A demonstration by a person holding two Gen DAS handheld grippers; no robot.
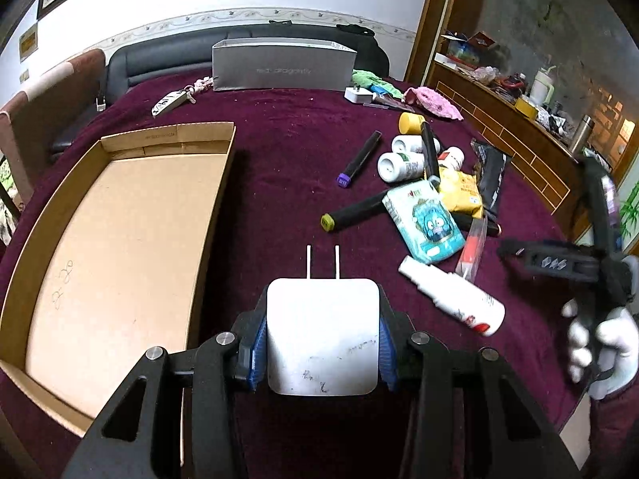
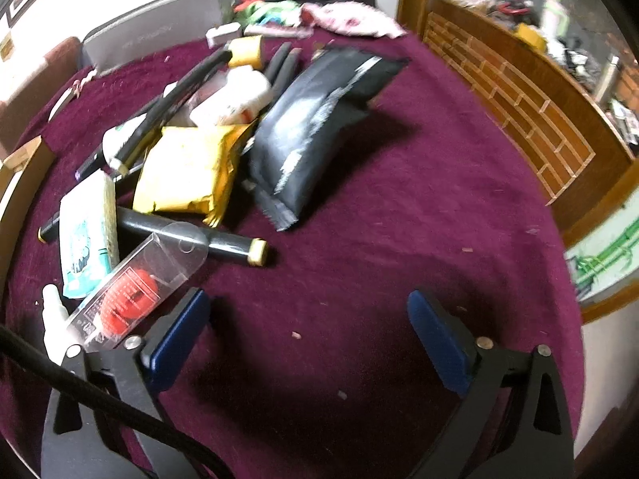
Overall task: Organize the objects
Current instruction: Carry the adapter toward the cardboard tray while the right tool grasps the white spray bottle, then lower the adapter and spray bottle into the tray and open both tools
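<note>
gripping white charger [image 1: 322, 335] in left tongs [image 1: 322, 343] | right tongs [image 2: 309, 343] spread, over bare cloth [image 2: 399, 239]

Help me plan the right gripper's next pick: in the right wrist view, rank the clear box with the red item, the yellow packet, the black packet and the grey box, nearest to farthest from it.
1. Clear plastic box with red item: beside the left finger of the right gripper.
2. Yellow foil packet: left of centre.
3. Black foil packet: centre, beyond it.
4. Grey cardboard box: far back.
</note>
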